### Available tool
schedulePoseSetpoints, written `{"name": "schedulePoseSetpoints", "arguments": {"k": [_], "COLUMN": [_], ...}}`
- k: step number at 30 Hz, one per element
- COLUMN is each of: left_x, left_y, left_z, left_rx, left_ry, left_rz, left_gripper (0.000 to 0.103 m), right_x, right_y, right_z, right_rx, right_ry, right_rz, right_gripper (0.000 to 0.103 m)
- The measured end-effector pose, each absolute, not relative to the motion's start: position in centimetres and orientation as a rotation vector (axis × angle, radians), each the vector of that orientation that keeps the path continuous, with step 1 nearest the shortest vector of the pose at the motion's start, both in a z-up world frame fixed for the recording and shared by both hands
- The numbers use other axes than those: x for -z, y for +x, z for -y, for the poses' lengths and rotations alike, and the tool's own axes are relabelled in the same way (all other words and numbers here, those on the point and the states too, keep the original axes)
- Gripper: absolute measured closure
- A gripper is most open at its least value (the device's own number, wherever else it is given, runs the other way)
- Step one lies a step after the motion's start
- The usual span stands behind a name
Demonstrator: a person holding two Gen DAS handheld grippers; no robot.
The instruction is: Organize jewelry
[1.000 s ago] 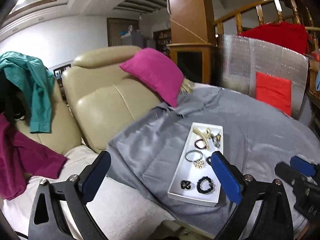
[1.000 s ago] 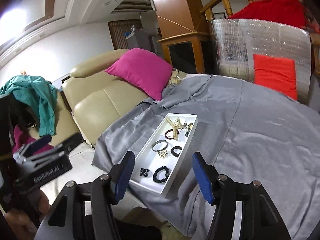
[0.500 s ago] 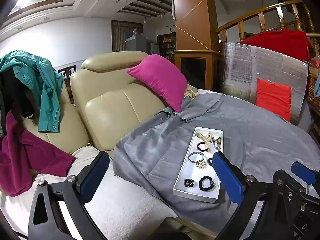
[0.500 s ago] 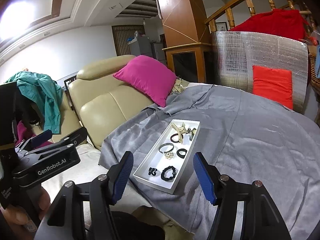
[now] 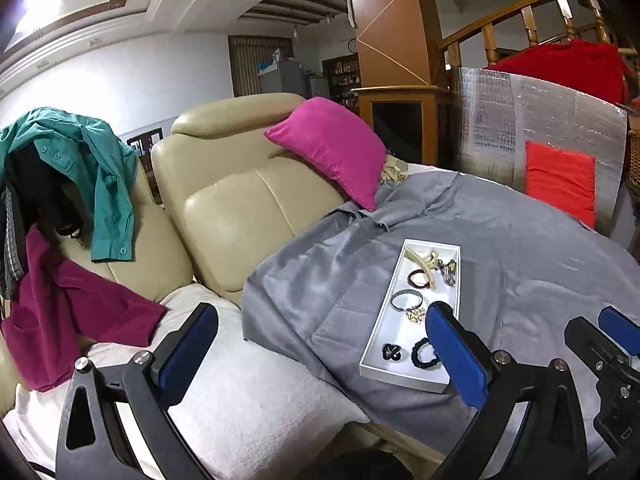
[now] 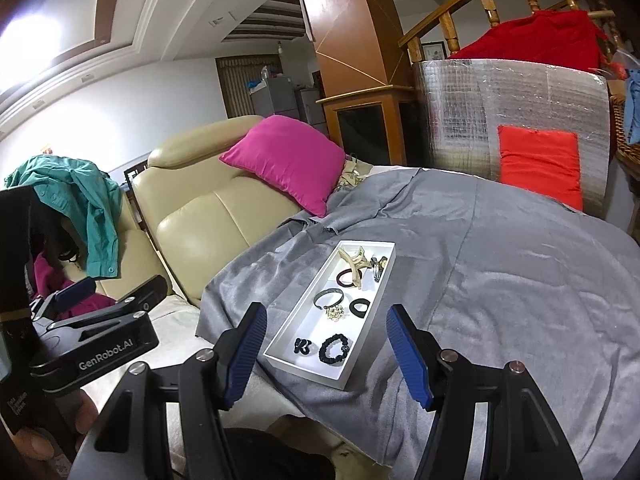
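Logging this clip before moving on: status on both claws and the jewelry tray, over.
Left claw open, empty. Right claw open, empty, short of the white tray. Jewelry all in tray on grey cloth. Nothing in the way.

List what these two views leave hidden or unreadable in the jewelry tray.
- Left wrist view: the left gripper finger covers the white tray edge and part of the black beaded bracelet.
- Right wrist view: the small black ring shows, but the gold charm is too small to identify.
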State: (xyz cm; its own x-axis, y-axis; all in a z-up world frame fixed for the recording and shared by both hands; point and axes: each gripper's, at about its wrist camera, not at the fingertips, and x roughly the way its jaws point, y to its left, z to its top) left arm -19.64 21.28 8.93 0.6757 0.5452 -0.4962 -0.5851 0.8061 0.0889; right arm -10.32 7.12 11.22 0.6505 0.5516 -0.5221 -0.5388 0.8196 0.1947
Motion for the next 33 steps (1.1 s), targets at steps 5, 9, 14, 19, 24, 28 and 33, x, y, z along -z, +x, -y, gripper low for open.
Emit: {"name": "schedulePoseSetpoints", "arguments": {"k": [5,9,14,19,24,28,33], "left_x": [-9.2,-9.2,-9.0,-9.0,-9.3,-9.5,-9.5], "left_y": [-20.0,-20.0,-19.9,-20.0,-20.4,-20.7,-20.9], "left_z": [-21.5,-21.7,-21.7,-22.1,-22.7,-22.9,-22.7], "left_rx": [-0.61,-0.565,-0.552,-0.537,-0.527,-0.53,-0.537], "left_ry": [-0.096,-0.112,-0.099,-0.104,-0.122,-0.12,-0.105], "left_rz": [-0.528,-0.548,-0.55,-0.558,-0.549,-0.544,-0.535], "left_gripper": [0.0,0.0,0.0,0.0,0.0,0.0,0.0], "right_x": [-11.3,-11.4,-11.4,-11.7,-12.2,-12.3,-12.6], "right_y": [-10.4,-10.5,-10.6,-10.7,-11.1,-11.4,-11.9], "right_z": [-7.2,-7.2,-7.3,-7.3,-7.2,-7.4,-7.7], "right_rx": [-0.623,-0.625,-0.62,-0.61,-0.598,-0.606,-0.615], "right_ry": [0.02,0.025,0.02,0.025,0.033,0.025,0.003], "right_rz": [-0.596,-0.596,-0.6,-0.604,-0.604,-0.611,-0.608], "right_gripper": [0.037,0.037,0.037,0.037,0.037,0.037,0.037]}}
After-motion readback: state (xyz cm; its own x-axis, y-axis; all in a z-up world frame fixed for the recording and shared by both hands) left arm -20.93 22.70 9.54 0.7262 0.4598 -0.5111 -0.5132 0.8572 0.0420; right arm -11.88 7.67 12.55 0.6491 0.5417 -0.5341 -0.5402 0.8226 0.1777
